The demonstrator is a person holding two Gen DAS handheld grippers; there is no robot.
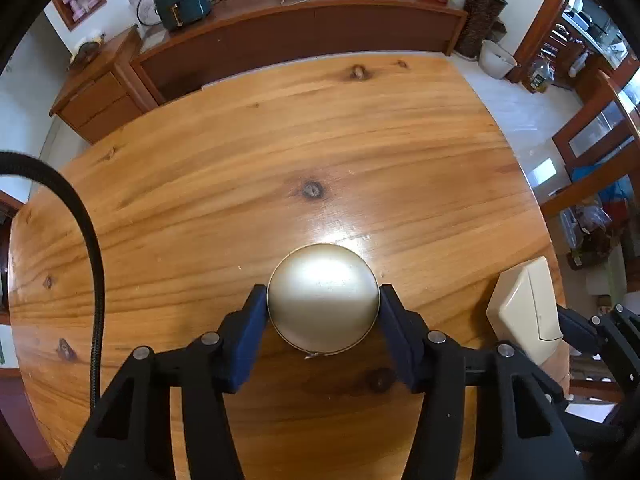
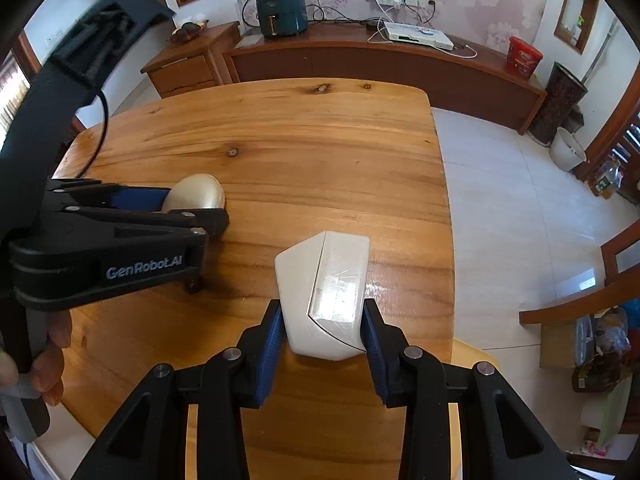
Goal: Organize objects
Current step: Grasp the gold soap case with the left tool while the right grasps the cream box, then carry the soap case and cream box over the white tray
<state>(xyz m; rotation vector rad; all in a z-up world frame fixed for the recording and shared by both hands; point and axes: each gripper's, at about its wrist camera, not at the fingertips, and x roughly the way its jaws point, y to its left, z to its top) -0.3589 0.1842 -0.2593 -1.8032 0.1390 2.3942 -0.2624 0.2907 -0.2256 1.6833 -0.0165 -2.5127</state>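
A: Counter (image 1: 280,152), left wrist view first. Bare wood, apart from two items near the front edge. Left gripper (image 1: 323,316) closed around a round gold dish (image 1: 323,308), dome side up, blue pads (image 1: 252,332) touching its rim on both sides. Jaws pinching the dish across its width.

B: Reason for that hold?

A: Judged a side grip on the rim, suited to lifting or shifting a shallow, smooth piece without tipping it. Resting on the wood or just clear of it: cannot tell. Small metallic sliver at the near rim, too small to identify.

B: Anything cut off?

A: Cream angular container (image 1: 528,312) at the right margin, partly hidden behind the other tool. Black cable (image 1: 94,280) arcing across the left.

B: Right wrist view?

A: Right gripper (image 2: 324,332) holding that container (image 2: 324,296), jaws pinching its near end on both flanks. Far end out over the wood near the right edge. Underside unseen, so contact with the counter unconfirmed.

B: Purpose?

A: Apparently both pieces gripped together, well apart, for moving to a common place. No destination visible. Dish (image 2: 196,194) mostly masked by the left tool. Fingers (image 2: 52,364) of a hand on a handle at the lower left, largely out of frame.
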